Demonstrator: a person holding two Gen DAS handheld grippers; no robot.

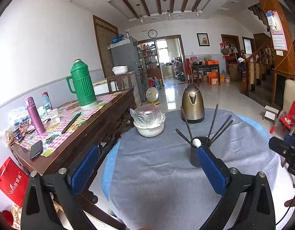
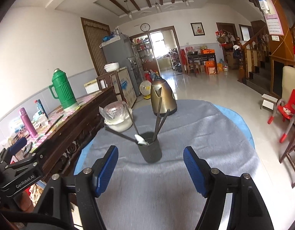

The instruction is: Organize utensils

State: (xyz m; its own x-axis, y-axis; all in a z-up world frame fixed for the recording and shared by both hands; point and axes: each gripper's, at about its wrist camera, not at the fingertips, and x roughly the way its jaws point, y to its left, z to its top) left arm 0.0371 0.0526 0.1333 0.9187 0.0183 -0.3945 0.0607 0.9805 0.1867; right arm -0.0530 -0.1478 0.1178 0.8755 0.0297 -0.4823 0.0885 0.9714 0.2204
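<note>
Chopsticks (image 2: 158, 113) and spoon (image 2: 141, 140) stand in our dark holder (image 2: 150, 149); both grippers' fingers apart, empty. Little seemingly remains on the table (image 2: 166, 182).

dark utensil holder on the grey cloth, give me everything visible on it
The utensil holder is a dark, matte, round cup, standing upright on the grey cloth in front of the brass-coloured kettle. Several dark chopsticks fan out of its open top, beside a white spoon resting at the rim. Neither gripper touches it.
</note>
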